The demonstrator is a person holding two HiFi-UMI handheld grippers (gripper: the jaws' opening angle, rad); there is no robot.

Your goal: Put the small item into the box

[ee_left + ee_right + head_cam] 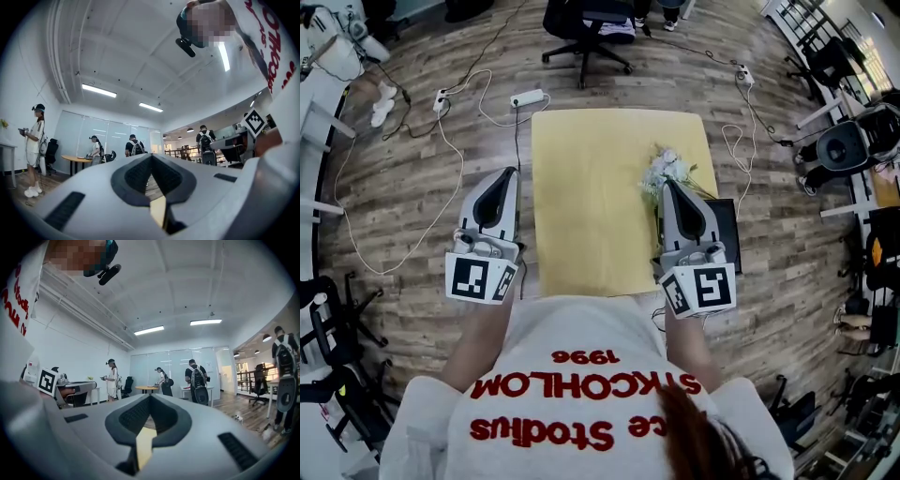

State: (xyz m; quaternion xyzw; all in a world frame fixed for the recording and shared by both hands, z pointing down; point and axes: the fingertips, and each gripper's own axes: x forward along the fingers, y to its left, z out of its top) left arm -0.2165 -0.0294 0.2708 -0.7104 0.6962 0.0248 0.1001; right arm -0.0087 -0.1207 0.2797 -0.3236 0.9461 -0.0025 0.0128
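Note:
A yellow table (pixel 591 187) stands in front of me in the head view. On its right part lies a small white bunch of flowers (pixel 667 167). A black box (pixel 727 228) sits at the table's right edge, partly hidden by my right gripper (pixel 667 186). That gripper is shut and empty, its tip just short of the flowers. My left gripper (pixel 509 173) hangs over the floor left of the table, jaws together with nothing in them. Both gripper views look level across the room, with the left gripper (pixel 151 157) and the right gripper (pixel 150 397) closed to a point.
A black office chair (pixel 586 28) stands beyond the table. A power strip (pixel 527 97) and white cables (pixel 441 141) lie on the wooden floor at the left. Desks and gear crowd the right side (pixel 853 141). Several people (pixel 194 380) stand far off.

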